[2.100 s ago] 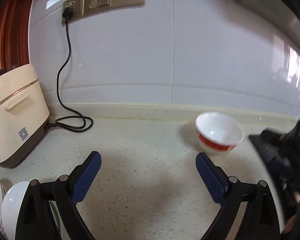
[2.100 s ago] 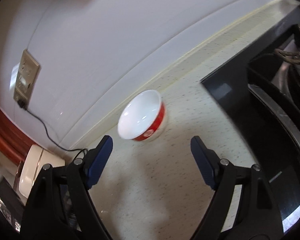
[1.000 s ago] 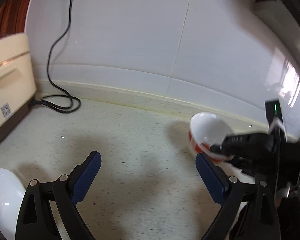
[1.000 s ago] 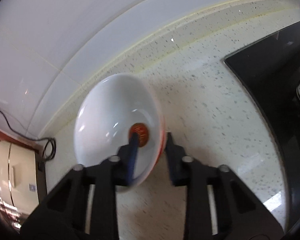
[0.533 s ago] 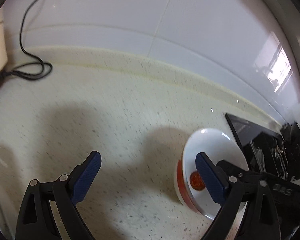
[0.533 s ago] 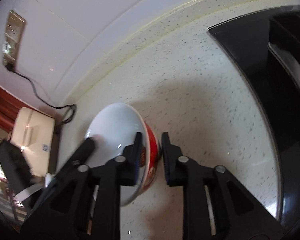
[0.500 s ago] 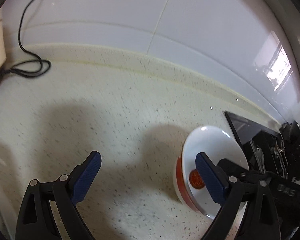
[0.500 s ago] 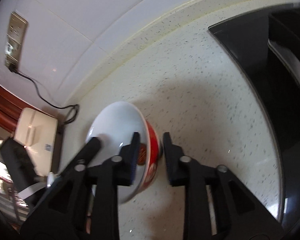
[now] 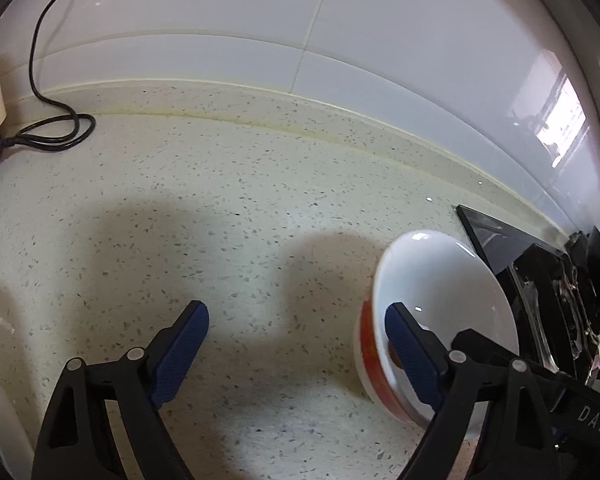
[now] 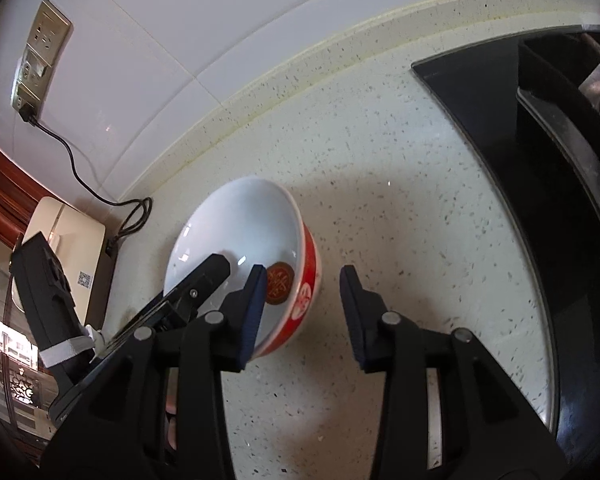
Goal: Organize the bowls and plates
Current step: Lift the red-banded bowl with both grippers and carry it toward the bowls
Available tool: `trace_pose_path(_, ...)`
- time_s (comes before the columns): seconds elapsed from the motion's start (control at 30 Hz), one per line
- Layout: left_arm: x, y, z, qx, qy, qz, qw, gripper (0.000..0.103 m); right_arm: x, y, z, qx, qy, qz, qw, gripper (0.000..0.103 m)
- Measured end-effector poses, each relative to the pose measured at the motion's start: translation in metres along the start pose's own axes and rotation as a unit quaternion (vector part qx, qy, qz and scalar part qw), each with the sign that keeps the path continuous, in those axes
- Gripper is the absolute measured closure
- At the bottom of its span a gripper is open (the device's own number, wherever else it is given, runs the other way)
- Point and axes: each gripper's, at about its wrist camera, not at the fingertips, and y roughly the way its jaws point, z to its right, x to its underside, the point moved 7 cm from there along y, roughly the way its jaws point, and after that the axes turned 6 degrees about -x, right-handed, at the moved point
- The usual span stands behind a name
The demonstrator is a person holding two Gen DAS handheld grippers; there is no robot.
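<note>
A white bowl point(image 10: 236, 232) with a red outer band stands on the speckled counter point(image 10: 400, 208). My right gripper point(image 10: 302, 280) straddles its near wall. The left pad is inside the bowl and the right pad stands clear of the red band. Its jaws are opening and no longer press on the wall. In the left wrist view the bowl point(image 9: 440, 292) is at the lower right. My left gripper point(image 9: 296, 312) is wide apart and closing, its right finger inside the rim and its left finger over bare counter. The left gripper's finger point(image 10: 204, 276) also shows inside the bowl.
A black hob point(image 10: 548, 168) fills the counter's right side, close to the bowl. At the left stand a cream rice cooker point(image 10: 64, 232) and its coiled black cord point(image 9: 52, 136). A socket panel point(image 10: 40, 60) is on the white tiled wall behind.
The right gripper carried the bowl away from the wall, set it on the counter and parted its jaws. The left gripper tipped down, its right finger now inside the rim.
</note>
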Motion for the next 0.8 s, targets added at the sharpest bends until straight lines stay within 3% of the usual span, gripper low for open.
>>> trace_pose_path(0.07, 0.002, -0.001, 0.007, 0.021, 0.009, -0.001, 0.9997, 0.040, 0.001, 0.002, -0.001, 0.000, -0.001, -0.001, 1.000, 0.064)
trace_pose_path(0.1, 0.004, -0.001, 0.012, 0.031, 0.021, -0.004, 0.9993, 0.065, 0.002, 0.004, -0.002, -0.002, -0.005, -0.002, 1.000, 0.072)
trace_pose_path(0.13, 0.005, -0.002, 0.017, 0.050, 0.028, -0.008, 0.9983, 0.083, 0.003, 0.004, -0.005, -0.003, -0.010, -0.003, 1.000, 0.077)
trace_pose_path(0.17, 0.007, -0.003, 0.020, 0.059, 0.030, -0.012, 0.9977, 0.087, 0.003, 0.004, -0.008, 0.003, -0.021, 0.000, 1.000, 0.077)
trace_pose_path(0.4, 0.004, -0.014, 0.013, 0.050, 0.019, 0.002, 0.9986, 0.089, 0.005, 0.005, -0.013, 0.005, -0.033, 0.004, 0.999, 0.083)
trace_pose_path(0.8, -0.003, -0.048, -0.006, 0.013, 0.018, 0.057, 0.9981, 0.088, 0.008, 0.002, -0.035, -0.055, -0.052, 0.011, 0.997, 0.083)
